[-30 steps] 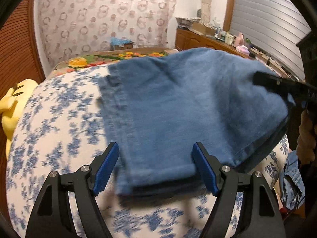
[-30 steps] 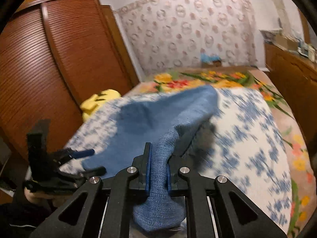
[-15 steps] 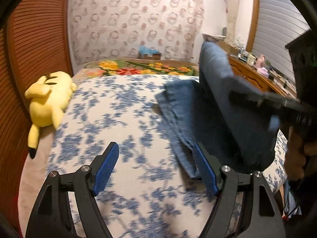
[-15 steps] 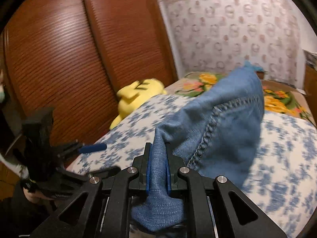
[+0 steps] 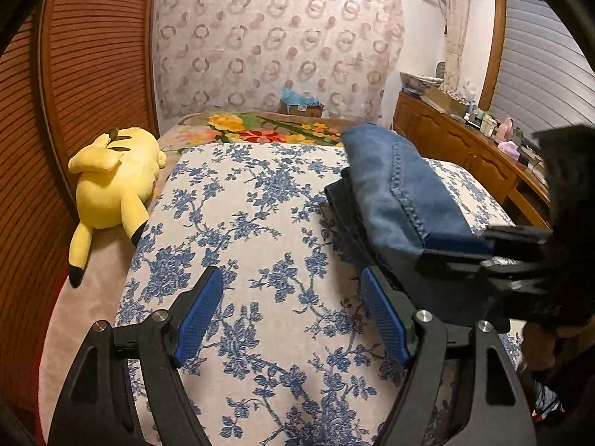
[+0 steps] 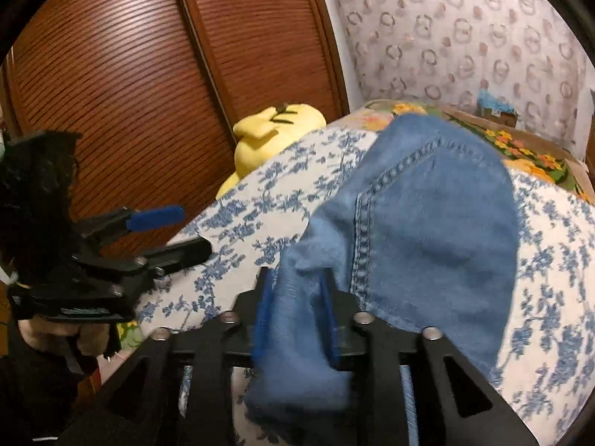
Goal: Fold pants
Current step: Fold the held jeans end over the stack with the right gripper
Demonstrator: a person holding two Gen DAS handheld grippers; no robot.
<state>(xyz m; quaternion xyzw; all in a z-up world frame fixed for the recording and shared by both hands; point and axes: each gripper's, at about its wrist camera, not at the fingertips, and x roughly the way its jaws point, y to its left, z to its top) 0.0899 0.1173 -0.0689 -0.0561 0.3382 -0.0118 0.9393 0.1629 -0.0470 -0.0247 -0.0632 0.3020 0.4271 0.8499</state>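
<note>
Now the right tool (image 6: 295,297) is opening, a fold of the blue jeans (image 6: 427,230) between its jaws at lower centre. Lower in its own frame, the left tool (image 5: 293,316) gapes empty over the floral bed (image 5: 260,223).

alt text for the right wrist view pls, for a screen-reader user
The right tool is opening, with a fold of blue denim pants still between its blue pads. The pants are draped over a bed with a blue-floral cover. To the left, the left tool hovers open and empty near a yellow plush toy and brown slatted doors.
</note>
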